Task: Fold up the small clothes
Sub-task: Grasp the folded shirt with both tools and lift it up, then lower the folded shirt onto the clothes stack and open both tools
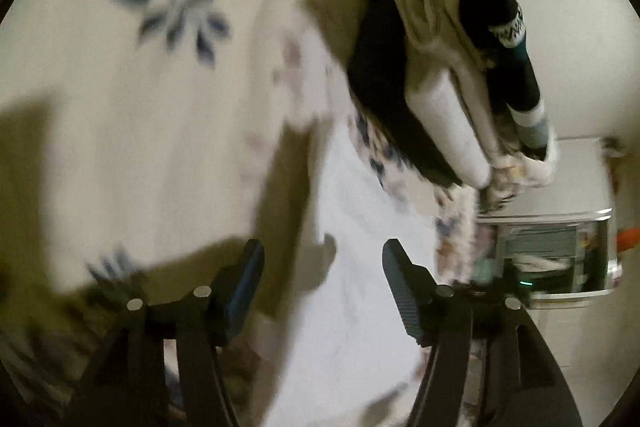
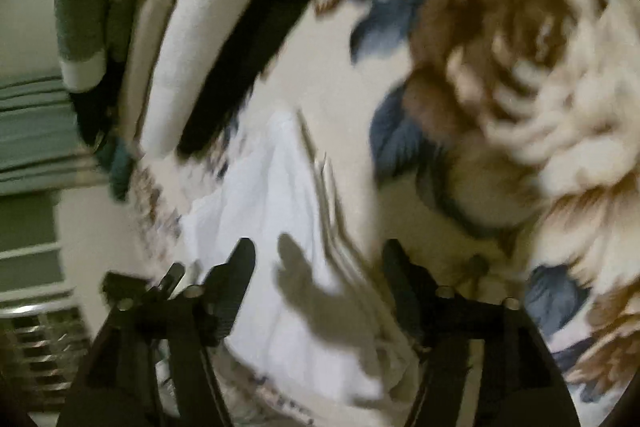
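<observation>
Blurred white cloth [image 2: 260, 227], stacked clothes [image 1: 448, 75] partly cropped

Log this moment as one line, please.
left gripper: open | right gripper: open | white cloth: flat on bedspread | folded pile: beside

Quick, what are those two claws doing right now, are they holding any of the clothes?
Left claw: open, holding nothing, above the white cloth.
Right claw: open, holding nothing, also over the white cloth.

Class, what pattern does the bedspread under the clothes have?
Cream bedspread with large brown roses and blue leaves; the right wrist view shows it best.
</observation>
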`<state>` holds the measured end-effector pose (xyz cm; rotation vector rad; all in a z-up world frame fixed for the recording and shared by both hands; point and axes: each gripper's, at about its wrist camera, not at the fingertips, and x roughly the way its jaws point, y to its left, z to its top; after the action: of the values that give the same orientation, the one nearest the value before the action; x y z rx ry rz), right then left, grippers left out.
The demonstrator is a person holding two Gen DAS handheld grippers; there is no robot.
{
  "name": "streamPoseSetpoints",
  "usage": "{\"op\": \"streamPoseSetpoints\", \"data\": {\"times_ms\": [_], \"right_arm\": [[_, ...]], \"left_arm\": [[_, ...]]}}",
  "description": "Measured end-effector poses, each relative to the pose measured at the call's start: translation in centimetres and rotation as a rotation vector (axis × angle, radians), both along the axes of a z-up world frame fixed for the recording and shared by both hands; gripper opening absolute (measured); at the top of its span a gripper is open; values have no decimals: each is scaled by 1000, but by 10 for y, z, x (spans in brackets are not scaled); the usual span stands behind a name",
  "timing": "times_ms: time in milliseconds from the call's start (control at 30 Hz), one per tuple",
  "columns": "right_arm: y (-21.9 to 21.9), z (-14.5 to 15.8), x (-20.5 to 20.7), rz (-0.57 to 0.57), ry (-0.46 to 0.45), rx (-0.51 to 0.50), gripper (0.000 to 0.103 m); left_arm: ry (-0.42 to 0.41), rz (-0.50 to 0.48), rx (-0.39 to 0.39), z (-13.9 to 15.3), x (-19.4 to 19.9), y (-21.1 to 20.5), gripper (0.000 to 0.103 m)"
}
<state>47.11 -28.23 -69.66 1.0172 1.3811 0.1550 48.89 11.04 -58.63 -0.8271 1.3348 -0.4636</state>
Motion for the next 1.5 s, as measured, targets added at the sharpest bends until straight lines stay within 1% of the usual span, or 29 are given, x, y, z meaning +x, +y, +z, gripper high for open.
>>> {"op": "streamPoseSetpoints", "data": {"times_ms": [33, 133, 167, 200, 300, 333, 367, 400, 433, 467, 500, 567, 633, 667, 733, 767, 800, 833, 867, 900, 933, 1000, 1033, 1100, 1167, 1267, 1300, 1433, 1500], "right_arm": [[1, -9, -4, 21, 13, 39, 69], [12, -37, -9, 74, 32, 152, 69], [15, -42, -9, 82, 31, 179, 69], [20, -47, -8, 95, 22, 210, 69], [30, -52, -1, 107, 7, 255, 69], [31, -52, 1, 107, 1, 266, 64], [33, -50, 2, 112, -12, 266, 55], [37, -48, 4, 128, -24, 243, 31], [40, -46, 5, 137, -29, 239, 20], [41, -43, 6, 141, -37, 229, 18], [43, -37, 5, 146, -49, 209, 15], [44, -24, 4, 146, -65, 193, 14], [43, -4, 3, 152, -88, 178, 14], [43, 6, 3, 153, -99, 177, 14], [41, 34, 4, 163, -132, 170, 13], [39, 51, 6, 167, -150, 169, 13], [35, 65, 6, 168, -164, 169, 13], [33, 84, 8, 169, -183, 169, 13], [32, 101, 12, 169, -202, 163, 13], [28, 126, 18, 170, -232, 156, 13], [27, 142, 23, 169, -250, 152, 13], [18, 179, 38, 162, -295, 138, 13], [14, 198, 50, 159, -317, 130, 13], [5, 226, 72, 154, -349, 110, 13], [0, 250, 104, 150, -374, 85, 13], [-4, 267, 157, 144, -381, 50, 13], [-6, 267, 174, 143, -375, 42, 13], [-8, 256, 238, 143, -336, 3, 13], [-9, 243, 261, 145, -310, -19, 13]], "left_arm": [[21, -12, -25, -8, -6, -7, 59], [25, -47, -46, -19, -13, -30, 59], [23, -60, -43, -22, -13, -40, 59], [11, -65, -19, -23, -12, -49, 59], [-31, -46, -7, -19, -9, -59, 59], [-42, -41, 3, -17, -9, -60, 50], [-62, -37, 16, -12, -9, -60, 40], [-69, -35, 27, -8, -8, -55, 24], [-75, -33, 42, -5, -8, -56, 18], [-87, -35, 49, 3, -11, -56, 17], [-93, -38, 55, 6, -11, -56, 15], [-124, -49, 84, 24, -15, -58, 14], [-151, -52, 101, 44, -19, -58, 14], [-169, -54, 108, 59, -20, -57, 14], [-195, -54, 110, 86, -20, -58, 14], [-214, -58, 115, 107, -17, -61, 14], [-226, -59, 118, 118, -15, -62, 14], [-244, -61, 119, 135, -11, -65, 14], [-266, -62, 121, 155, -4, -69, 14], [-283, -63, 123, 169, 2, -72, 14], [-313, -65, 116, 193, 13, -77, 14], [-345, -66, 116, 217, 32, -86, 15], [-365, -63, 113, 231, 46, -92, 15], [-401, -61, 121, 253, 77, -102, 15], [-424, -61, 138, 262, 105, -110, 15], [-419, -52, 148, 260, 153, -119, 15], [-415, -52, 158, 257, 171, -122, 15], [-396, -73, 201, 236, 213, -132, 15], [-361, -98, 224, 216, 232, -137, 16]]}}
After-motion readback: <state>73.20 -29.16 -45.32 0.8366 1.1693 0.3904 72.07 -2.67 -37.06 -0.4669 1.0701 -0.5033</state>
